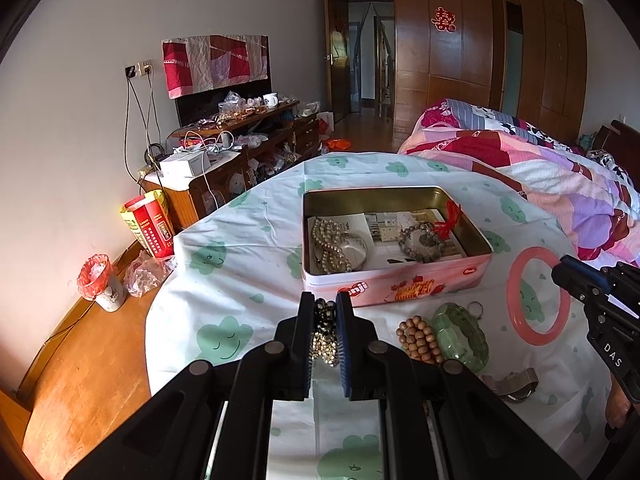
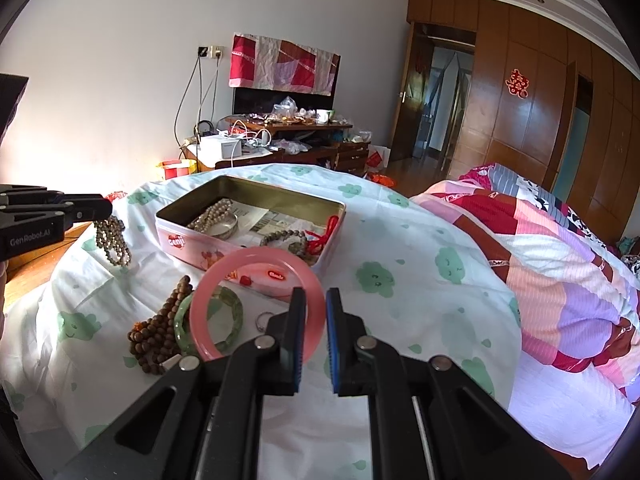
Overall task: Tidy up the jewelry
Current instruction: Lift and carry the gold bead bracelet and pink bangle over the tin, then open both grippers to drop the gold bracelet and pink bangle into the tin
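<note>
An open pink tin [image 1: 400, 286] [image 2: 176, 240] on the clouded sheet holds a pearl strand [image 1: 328, 246], a bangle, a grey bead bracelet [image 1: 422, 242] and papers. My left gripper [image 1: 325, 304] is shut on a dark-and-gold bead bracelet [image 1: 323, 334], which hangs above the sheet in the right wrist view [image 2: 112, 240]. My right gripper [image 2: 316, 300] is shut on a pink bangle [image 2: 256, 304] [image 1: 538, 296], held up in front of the tin. A brown bead bracelet [image 1: 420, 338] [image 2: 160, 330] and a green bangle [image 1: 460, 334] [image 2: 228, 312] lie on the sheet.
A small ring [image 1: 475, 309] [image 2: 264, 320] and a wristwatch [image 1: 514, 384] lie near the green bangle. A patchwork quilt [image 1: 540, 172] [image 2: 540, 256] is to the right. A cluttered wooden cabinet [image 1: 240, 148], a red box [image 1: 150, 226] and a bin [image 1: 102, 282] stand left, off the bed.
</note>
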